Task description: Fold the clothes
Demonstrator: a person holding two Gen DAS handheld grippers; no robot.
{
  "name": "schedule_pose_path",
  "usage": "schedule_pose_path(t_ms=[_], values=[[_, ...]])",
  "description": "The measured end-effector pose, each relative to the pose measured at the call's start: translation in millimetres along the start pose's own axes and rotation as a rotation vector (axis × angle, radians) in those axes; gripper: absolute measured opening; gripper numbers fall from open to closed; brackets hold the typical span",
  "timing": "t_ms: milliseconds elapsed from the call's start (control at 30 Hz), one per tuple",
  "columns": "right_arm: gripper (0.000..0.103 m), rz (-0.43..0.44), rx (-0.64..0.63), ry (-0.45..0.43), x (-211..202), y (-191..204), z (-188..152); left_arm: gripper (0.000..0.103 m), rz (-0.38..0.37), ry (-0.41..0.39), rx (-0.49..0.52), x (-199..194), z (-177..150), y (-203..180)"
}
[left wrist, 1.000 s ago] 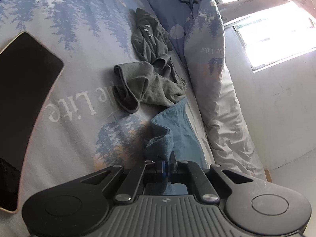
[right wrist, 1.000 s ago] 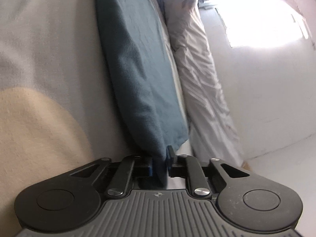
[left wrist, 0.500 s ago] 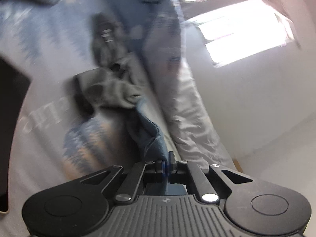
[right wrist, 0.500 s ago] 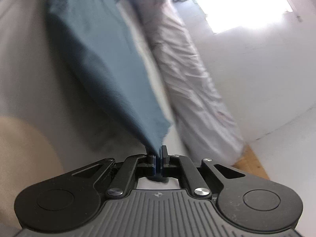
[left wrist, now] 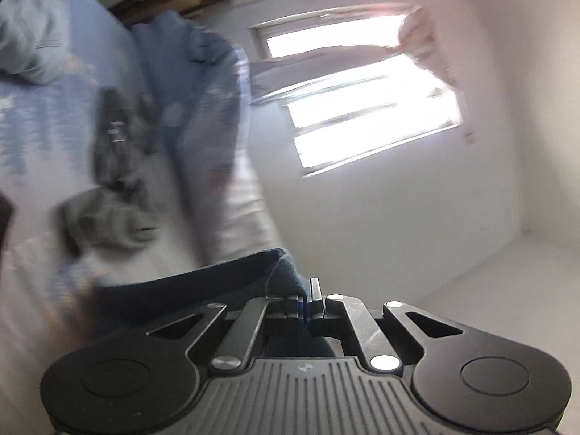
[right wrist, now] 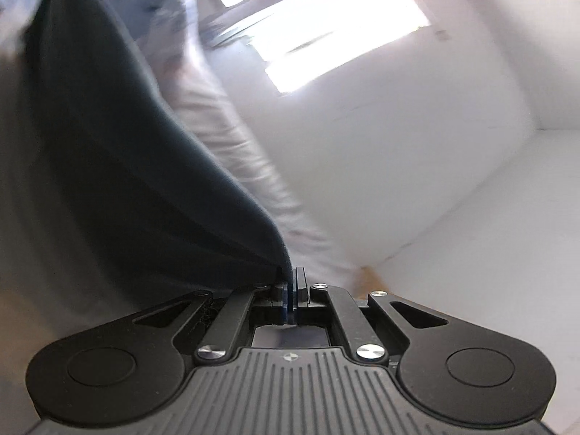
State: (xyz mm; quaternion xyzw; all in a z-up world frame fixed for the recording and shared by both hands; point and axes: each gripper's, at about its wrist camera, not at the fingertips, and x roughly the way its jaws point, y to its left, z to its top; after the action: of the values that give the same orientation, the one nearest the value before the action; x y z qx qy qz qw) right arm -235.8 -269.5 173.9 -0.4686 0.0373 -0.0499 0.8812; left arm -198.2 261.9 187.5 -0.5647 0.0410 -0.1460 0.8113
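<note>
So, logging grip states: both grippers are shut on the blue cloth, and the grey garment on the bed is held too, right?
Not the grey garment: the left wrist view shows it lying loose on the bed. Both the left gripper and right gripper are shut on the blue cloth.

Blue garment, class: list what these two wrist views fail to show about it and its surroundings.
- Blue garment: its full shape, cut off by the right wrist view's left edge.
- Grey clothes: type and number, motion-blurred in the left wrist view.
- Window: anything outside, washed out by glare.
- Left gripper and right gripper: the pinched fabric, hidden between shut jaws.
</note>
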Motion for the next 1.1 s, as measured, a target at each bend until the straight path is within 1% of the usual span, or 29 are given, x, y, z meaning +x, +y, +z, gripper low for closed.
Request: schedule_pose_path(t_ms=[67,133,233,333,400,467,500,567,667,733,833,967,1033,1100], values=[[0.000,-0.040,0.020,-0.016,-12,-22,9,0.000,-0.056,-0.014,-0.002,-8,5,-24],[0.000,-0.078,0.044,-0.031,-25,-44,19,0.000,-0.090,-0.025,0.001,-14,7,-44],[0.000,-0.108,0.064,-0.054,-41,-69,31,0.000,-0.102,-0.035,0.001,-21,8,-67],[0.000,-0.126,0.076,-0.066,-47,-82,37,0.000,-0.084,-0.031,0.034,-16,8,-77],[0.000,-0.118,0.086,-0.055,-41,-82,35,0.000,-0.052,-0.023,0.054,-5,6,-73],[0.000,-0.094,0.093,-0.035,-31,-77,31,0.000,0.016,-0.011,0.092,13,-1,-58],[0.000,-0.070,0.093,-0.023,-23,-73,26,0.000,0.050,-0.005,0.109,21,-4,-50],[0.000,-0.031,0.089,0.004,-5,-61,17,0.000,0.105,0.015,0.106,36,-12,-30],[0.000,0.007,0.088,0.044,25,-38,3,0.000,0.190,0.044,0.114,67,-26,3],[0.000,0.030,0.093,0.068,46,-26,-4,0.000,0.233,0.056,0.125,89,-35,18],[0.000,0.082,0.103,0.108,82,-9,-13,0.000,0.287,0.088,0.144,122,-42,38],[0.000,0.148,0.105,0.158,142,13,-28,0.000,0.342,0.120,0.185,169,-45,62],[0.000,0.188,0.110,0.189,173,22,-35,0.000,0.365,0.138,0.175,189,-45,79],[0.000,0.245,0.121,0.230,210,33,-44,0.000,0.408,0.161,0.176,210,-48,99]])
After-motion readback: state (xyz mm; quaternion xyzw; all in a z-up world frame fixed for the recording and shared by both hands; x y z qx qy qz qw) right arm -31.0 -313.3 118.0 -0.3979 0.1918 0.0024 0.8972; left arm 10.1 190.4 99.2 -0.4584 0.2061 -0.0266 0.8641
